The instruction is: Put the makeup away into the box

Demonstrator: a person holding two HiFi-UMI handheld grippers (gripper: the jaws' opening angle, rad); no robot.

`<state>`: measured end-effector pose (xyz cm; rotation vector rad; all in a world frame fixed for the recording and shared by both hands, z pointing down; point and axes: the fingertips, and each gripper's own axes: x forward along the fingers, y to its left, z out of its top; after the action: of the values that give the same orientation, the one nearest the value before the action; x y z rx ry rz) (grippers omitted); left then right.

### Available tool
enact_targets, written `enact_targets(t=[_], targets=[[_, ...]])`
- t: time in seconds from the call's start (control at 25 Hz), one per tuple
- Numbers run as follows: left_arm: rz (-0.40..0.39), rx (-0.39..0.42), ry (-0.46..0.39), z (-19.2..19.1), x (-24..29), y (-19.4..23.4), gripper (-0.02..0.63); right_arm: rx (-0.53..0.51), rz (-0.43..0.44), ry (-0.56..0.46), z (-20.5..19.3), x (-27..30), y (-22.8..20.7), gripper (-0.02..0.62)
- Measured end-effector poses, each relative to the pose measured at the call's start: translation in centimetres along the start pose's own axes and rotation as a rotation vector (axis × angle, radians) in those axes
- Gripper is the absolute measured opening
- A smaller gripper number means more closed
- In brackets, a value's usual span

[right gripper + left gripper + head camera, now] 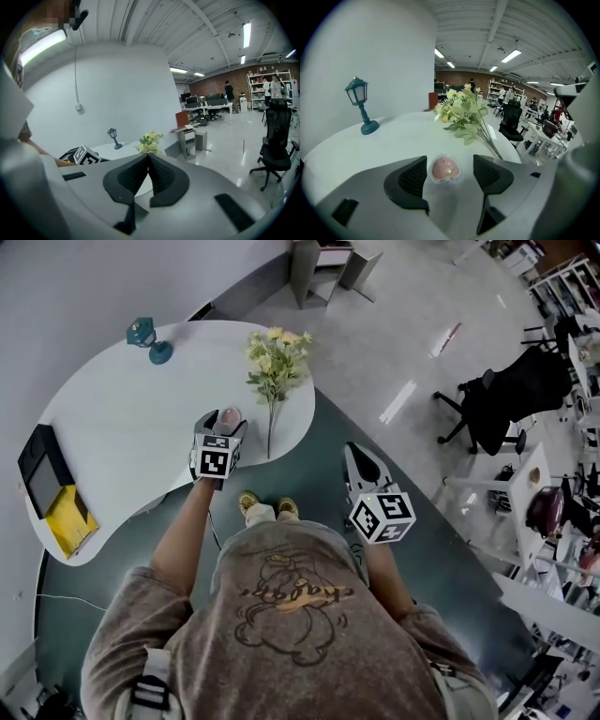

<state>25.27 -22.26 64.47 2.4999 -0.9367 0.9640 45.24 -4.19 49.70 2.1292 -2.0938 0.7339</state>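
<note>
- The left gripper is over the near edge of the white table, tilted downward, with its jaws spread wide.
- The makeup, a small pink rounded case in a clear shell, lies flat on the table right between those jaws. In the left gripper view the makeup has a gap on either side, so neither pad of the left gripper presses on it and it is not gripped.
- The right gripper hangs off the table's right end, above the dark floor. In its own view the right gripper has its jaws closed tip to tip, with nothing between them.
- The black box sits at the far left edge of the table, well apart from the makeup, with a yellow piece touching its near end. I cannot tell from here whether the yellow piece belongs to the box.
- A bunch of pale yellow flowers lies on the table just right of the left gripper, stems pointing towards the person. They show beyond the makeup in the left gripper view.
- A small teal lamp stands upright near the table's far edge, by the wall.
- A black office chair stands out on the open floor to the right.
</note>
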Motion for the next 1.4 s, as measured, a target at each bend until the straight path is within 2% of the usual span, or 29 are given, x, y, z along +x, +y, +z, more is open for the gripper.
enact_targets(t=[0.44,0.64,0.8,1.12,1.4], targets=[[0.000,-0.008,0.079,-1.2,2.3,0.9,0.316,0.015,-0.012,0.016,-0.3,0.8,-0.1,0.003],[0.010,0.012,0.062,-1.0,2.4,1.1,0.304,0.020,-0.011,0.018,-0.2,1.0,0.0,0.003],[0.019,0.027,0.060,-1.0,2.2,1.0,0.259,0.021,-0.009,0.015,-0.1,0.9,0.1,0.003],[0.029,0.017,0.062,-1.3,2.2,1.0,0.252,0.016,-0.005,0.023,-0.6,0.5,-0.1,0.003],[0.043,0.006,0.025,-0.6,1.0,0.3,0.250,0.014,0.020,0.028,-0.7,0.3,-0.1,0.003]])
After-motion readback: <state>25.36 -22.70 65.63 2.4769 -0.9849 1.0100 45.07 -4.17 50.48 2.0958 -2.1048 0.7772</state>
